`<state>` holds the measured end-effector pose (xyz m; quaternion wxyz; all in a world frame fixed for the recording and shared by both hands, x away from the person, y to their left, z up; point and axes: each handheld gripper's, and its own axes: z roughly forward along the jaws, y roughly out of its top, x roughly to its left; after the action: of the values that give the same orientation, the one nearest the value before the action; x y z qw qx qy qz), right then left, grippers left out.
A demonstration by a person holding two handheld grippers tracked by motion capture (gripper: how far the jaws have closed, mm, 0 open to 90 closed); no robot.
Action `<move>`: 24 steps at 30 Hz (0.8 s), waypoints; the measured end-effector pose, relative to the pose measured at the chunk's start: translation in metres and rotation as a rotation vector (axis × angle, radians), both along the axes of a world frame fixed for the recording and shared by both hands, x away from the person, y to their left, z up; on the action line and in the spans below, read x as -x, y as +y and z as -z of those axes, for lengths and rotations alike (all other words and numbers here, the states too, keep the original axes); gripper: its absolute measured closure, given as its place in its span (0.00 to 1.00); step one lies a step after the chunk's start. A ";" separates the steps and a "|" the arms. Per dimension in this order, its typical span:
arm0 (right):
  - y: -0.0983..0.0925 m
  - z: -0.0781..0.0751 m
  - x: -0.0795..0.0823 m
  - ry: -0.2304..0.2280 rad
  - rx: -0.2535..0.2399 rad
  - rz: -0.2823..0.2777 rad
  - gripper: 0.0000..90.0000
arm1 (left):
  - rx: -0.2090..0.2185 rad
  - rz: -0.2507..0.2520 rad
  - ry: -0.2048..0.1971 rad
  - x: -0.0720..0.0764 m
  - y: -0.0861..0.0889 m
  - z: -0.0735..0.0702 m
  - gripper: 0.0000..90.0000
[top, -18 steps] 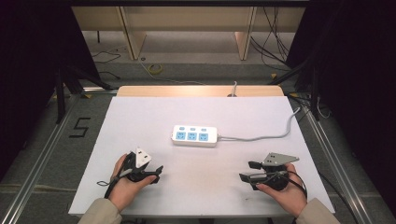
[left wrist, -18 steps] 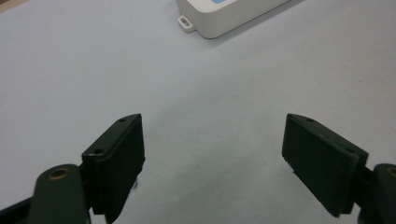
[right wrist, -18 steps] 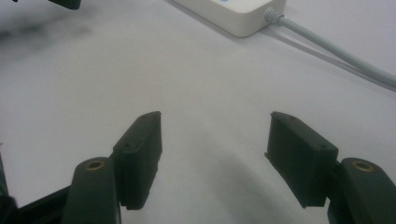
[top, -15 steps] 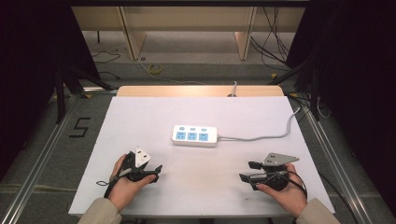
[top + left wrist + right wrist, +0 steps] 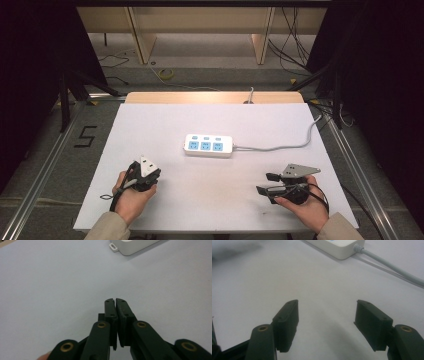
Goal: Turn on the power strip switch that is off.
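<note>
- A white counter [image 5: 210, 200] carries a white power strip [image 5: 208, 145] w/ three blue sockets, lying flat at centre, a little toward the far side.
- The strip's grey cord [image 5: 280, 147] leaves its right end, runs along the counter to the right, then curves off over the far right edge.
- Left tongs [image 5: 145, 176] sit at the near left, held in the person's left hand [image 5: 131, 197]; a white-grey plate tops them. In the left gripper view the left tongs [image 5: 115, 301] are closed, jaws pressed together w/ nothing between, low over bare counter; a corner of the strip [image 5: 132, 245] lies far ahead, to the right.
- Right tongs [image 5: 264, 183] sit at the near right, held in the right hand [image 5: 305, 205], grey three-cornered plate on top, jaws pointing left. In the right gripper view the right tongs [image 5: 327, 315] are wide open and empty, only bare counter between the jaws.
- Strip end [image 5: 337, 247] and cord [image 5: 387, 266] show beyond the right tongs, well apart from them.
- Both tongs are well apart from the strip & from each other.
- A "5" mark [image 5: 86, 136] shows on the floor left of the counter.
</note>
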<state>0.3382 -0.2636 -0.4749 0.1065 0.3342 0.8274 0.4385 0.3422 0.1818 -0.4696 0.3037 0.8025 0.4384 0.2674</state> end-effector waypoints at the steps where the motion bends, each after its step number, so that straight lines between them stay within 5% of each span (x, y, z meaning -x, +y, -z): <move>1: 0.000 0.000 0.000 0.000 0.000 0.000 0.40 | 0.002 -0.003 0.009 0.000 0.001 -0.001 0.99; 24: 0.001 0.000 0.000 -0.002 -0.001 0.000 0.40 | 0.069 -0.037 0.062 -0.004 -0.001 -0.008 1.00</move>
<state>0.3382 -0.2627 -0.4754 0.1072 0.3338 0.8271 0.4393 0.3459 0.1811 -0.4613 0.3125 0.7911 0.4715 0.2328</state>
